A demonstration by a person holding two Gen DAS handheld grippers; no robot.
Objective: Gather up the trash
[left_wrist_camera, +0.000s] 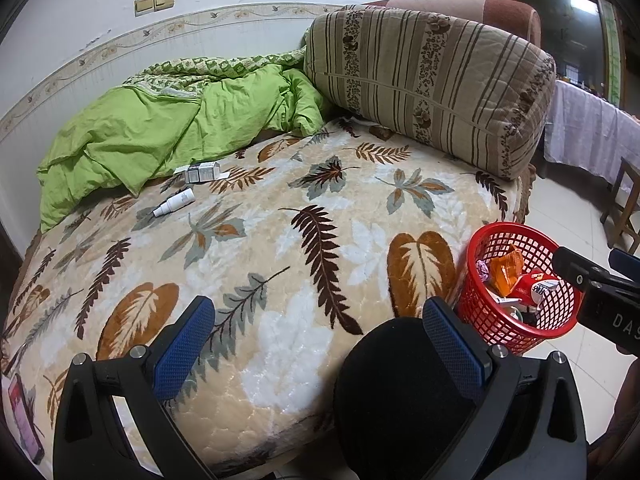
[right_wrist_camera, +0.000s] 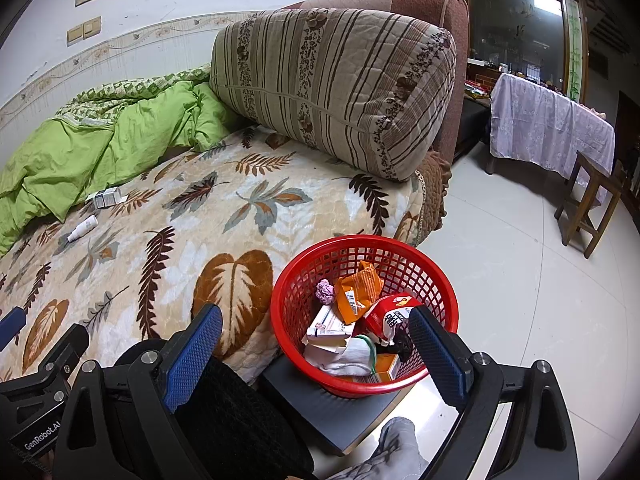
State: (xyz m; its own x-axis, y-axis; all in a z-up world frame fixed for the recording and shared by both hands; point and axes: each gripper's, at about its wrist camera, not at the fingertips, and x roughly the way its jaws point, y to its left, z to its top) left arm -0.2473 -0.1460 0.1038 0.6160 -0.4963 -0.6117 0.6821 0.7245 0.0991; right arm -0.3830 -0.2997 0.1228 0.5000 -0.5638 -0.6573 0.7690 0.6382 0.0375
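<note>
A red mesh basket [right_wrist_camera: 440, 292] stands on a dark stool beside the bed and holds an orange wrapper [right_wrist_camera: 356, 292], a red packet, white cartons and a pink scrap. It also shows in the left wrist view [left_wrist_camera: 476, 252]. A small white box [left_wrist_camera: 202, 172] and a white spray bottle [left_wrist_camera: 174, 202] lie on the leaf-patterned blanket near the green quilt; both also show in the right wrist view, box [right_wrist_camera: 106, 198] and bottle [right_wrist_camera: 82, 229]. My left gripper [left_wrist_camera: 320, 340] is open and empty over the bed's near edge. My right gripper [right_wrist_camera: 316, 352] is open and empty just above the basket.
A striped pillow [left_wrist_camera: 428, 80] leans on the brown headboard. A crumpled green quilt [left_wrist_camera: 160, 128] lies at the back left. A phone [left_wrist_camera: 24, 420] lies at the bed's near left corner. A wooden stool [right_wrist_camera: 592, 204] and a cloth-covered table [right_wrist_camera: 548, 124] stand on the tiled floor at right.
</note>
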